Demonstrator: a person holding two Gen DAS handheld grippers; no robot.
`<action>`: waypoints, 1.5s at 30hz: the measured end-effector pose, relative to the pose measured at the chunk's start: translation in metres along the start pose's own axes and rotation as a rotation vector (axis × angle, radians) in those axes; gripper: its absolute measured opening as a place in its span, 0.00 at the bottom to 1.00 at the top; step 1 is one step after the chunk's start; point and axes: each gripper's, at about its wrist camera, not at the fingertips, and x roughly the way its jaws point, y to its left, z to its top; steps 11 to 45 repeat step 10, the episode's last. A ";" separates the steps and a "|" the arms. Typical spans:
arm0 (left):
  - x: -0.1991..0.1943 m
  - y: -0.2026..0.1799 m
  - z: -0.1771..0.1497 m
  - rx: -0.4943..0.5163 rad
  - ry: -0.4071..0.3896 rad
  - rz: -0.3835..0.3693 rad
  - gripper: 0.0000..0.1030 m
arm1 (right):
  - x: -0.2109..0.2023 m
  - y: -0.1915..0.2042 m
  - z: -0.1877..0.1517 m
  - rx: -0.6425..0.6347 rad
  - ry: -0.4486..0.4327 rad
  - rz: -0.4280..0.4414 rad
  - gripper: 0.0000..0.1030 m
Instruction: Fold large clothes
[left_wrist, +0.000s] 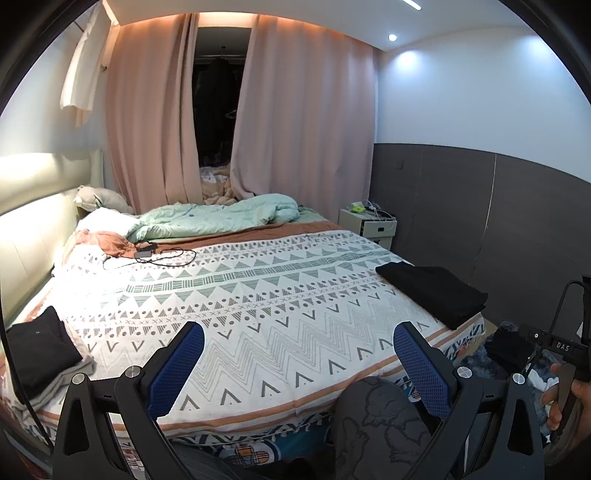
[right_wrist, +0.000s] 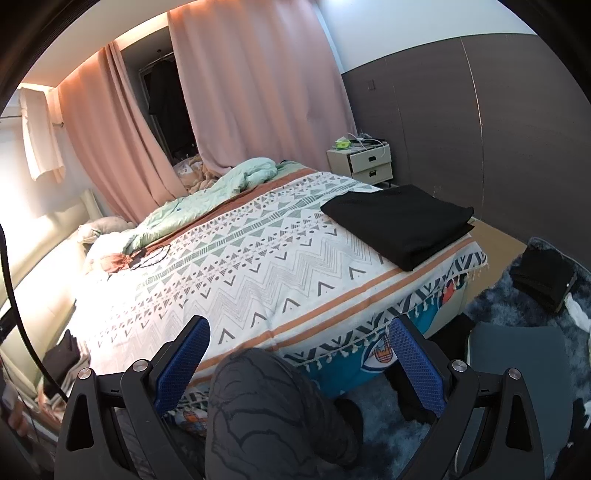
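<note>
A folded black garment (left_wrist: 436, 290) lies on the right corner of the patterned bedspread (left_wrist: 258, 295); it also shows in the right wrist view (right_wrist: 399, 225). A second dark folded garment (left_wrist: 40, 349) rests on a small pile at the bed's left edge, also in the right wrist view (right_wrist: 61, 356). My left gripper (left_wrist: 297, 345) is open and empty above the bed's near edge. My right gripper (right_wrist: 297, 339) is open and empty, held over the bed's near edge and the person's knee (right_wrist: 273, 406).
A mint duvet (left_wrist: 218, 218) and a cable with charger (left_wrist: 155, 254) lie at the bed's far side. A bedside drawer unit (right_wrist: 364, 162) stands by the grey wall. Dark clothes (right_wrist: 543, 278) lie on a blue rug (right_wrist: 517, 306). Pink curtains (left_wrist: 295, 122) hang behind.
</note>
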 end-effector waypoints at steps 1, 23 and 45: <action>-0.001 0.001 -0.001 -0.002 0.001 -0.002 0.99 | 0.001 0.000 0.000 0.001 0.001 0.000 0.95; -0.012 0.007 -0.006 -0.017 -0.012 0.008 0.99 | -0.001 0.000 -0.006 0.007 -0.003 0.005 0.95; -0.012 0.007 -0.006 -0.017 -0.012 0.008 0.99 | -0.001 0.000 -0.006 0.007 -0.003 0.005 0.95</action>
